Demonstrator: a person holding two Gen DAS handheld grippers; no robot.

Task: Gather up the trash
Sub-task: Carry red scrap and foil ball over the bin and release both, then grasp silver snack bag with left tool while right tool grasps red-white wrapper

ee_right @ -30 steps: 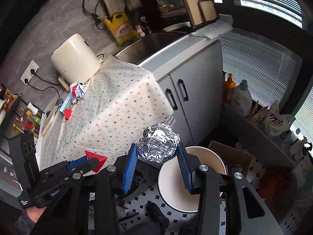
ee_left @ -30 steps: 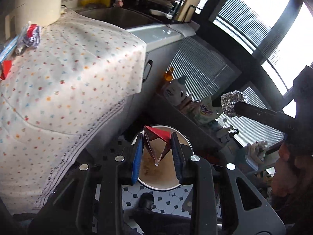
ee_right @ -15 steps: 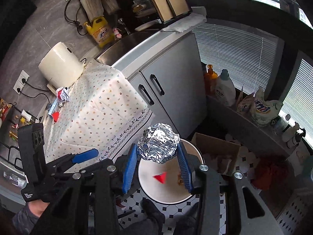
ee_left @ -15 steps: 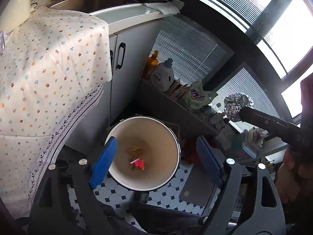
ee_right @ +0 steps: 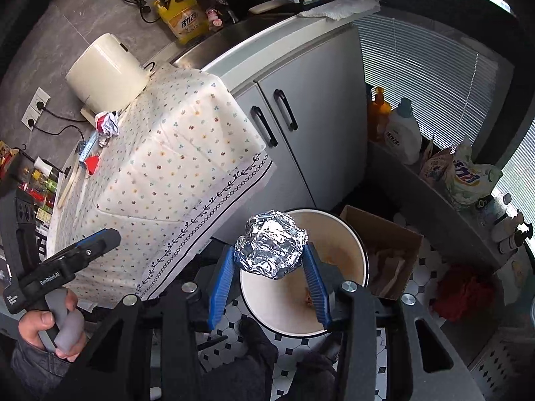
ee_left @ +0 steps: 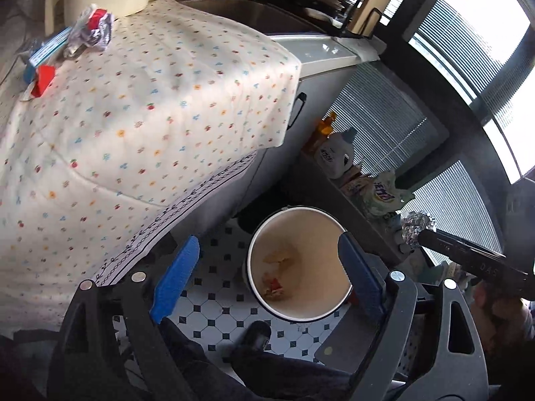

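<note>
A cream trash bin (ee_left: 334,234) stands on the tiled floor beside the counter, with a red scrap (ee_left: 275,283) and crumbs at its bottom. My left gripper (ee_left: 267,267) is open and empty above the bin. My right gripper (ee_right: 271,267) is shut on a crumpled foil ball (ee_right: 271,249), held above the bin (ee_right: 267,300); the ball also shows in the left wrist view (ee_left: 416,225). On the dotted tablecloth (ee_left: 133,100) lie a crumpled wrapper (ee_left: 92,30), a blue strip (ee_left: 48,48) and a red piece (ee_left: 41,80).
A cream kettle (ee_right: 107,73) stands at the cloth's far end. Grey cabinet doors (ee_right: 301,117) are behind the bin. A cardboard box (ee_right: 384,250) sits right of the bin. Detergent bottles (ee_right: 401,133) line a low ledge by the window blinds.
My left gripper opened and dropped the red scrap into the bin, then swung back toward the table. My right gripper carried the foil ball to above the bin.
</note>
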